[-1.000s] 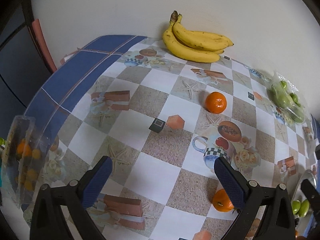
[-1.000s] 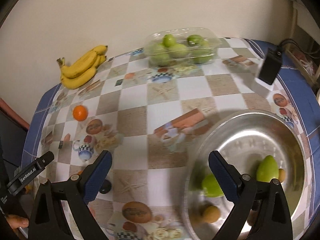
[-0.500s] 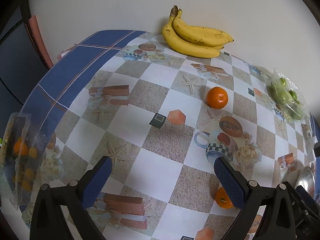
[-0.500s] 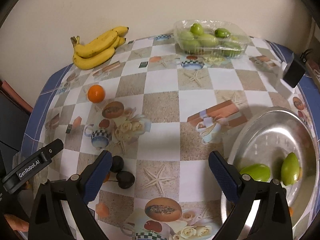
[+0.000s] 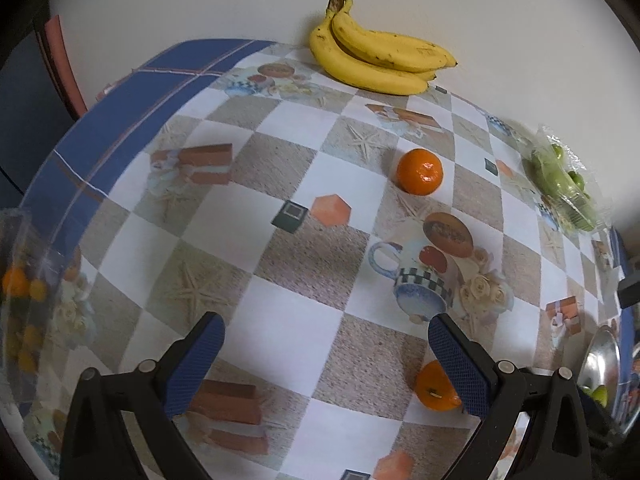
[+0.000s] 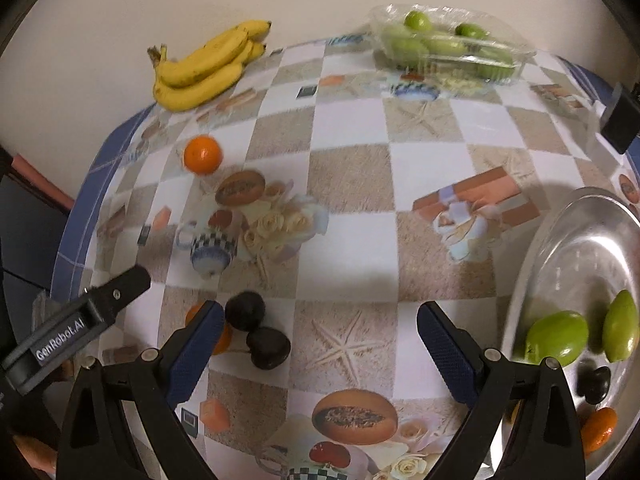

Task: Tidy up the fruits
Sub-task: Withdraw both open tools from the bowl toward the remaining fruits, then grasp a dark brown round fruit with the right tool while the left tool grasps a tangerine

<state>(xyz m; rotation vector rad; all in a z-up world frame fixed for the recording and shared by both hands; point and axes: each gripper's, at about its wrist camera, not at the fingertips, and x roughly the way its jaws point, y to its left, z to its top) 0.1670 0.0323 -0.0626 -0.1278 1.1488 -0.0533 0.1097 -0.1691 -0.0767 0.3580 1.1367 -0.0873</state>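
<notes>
Fruits first: the right gripper (image 6: 320, 344) has swung away from the metal bowl (image 6: 560, 248), fingers spread wide and empty, and now hovers over the dark plums (image 6: 256, 328) lying left of that bowl. That reads as one drop-off done and the next pick lining up. Two green fruits (image 6: 556, 338), a dark one and a tangerine already sit in the bowl. Left gripper (image 5: 324, 352) hangs low over the cloth, also spread and empty, a tangerine (image 5: 434, 386) just beside its right finger. Further from the bowl: another tangerine (image 6: 202, 155), then bananas (image 6: 208, 64) and a clamshell of green fruit (image 6: 448, 46) by the wall.
</notes>
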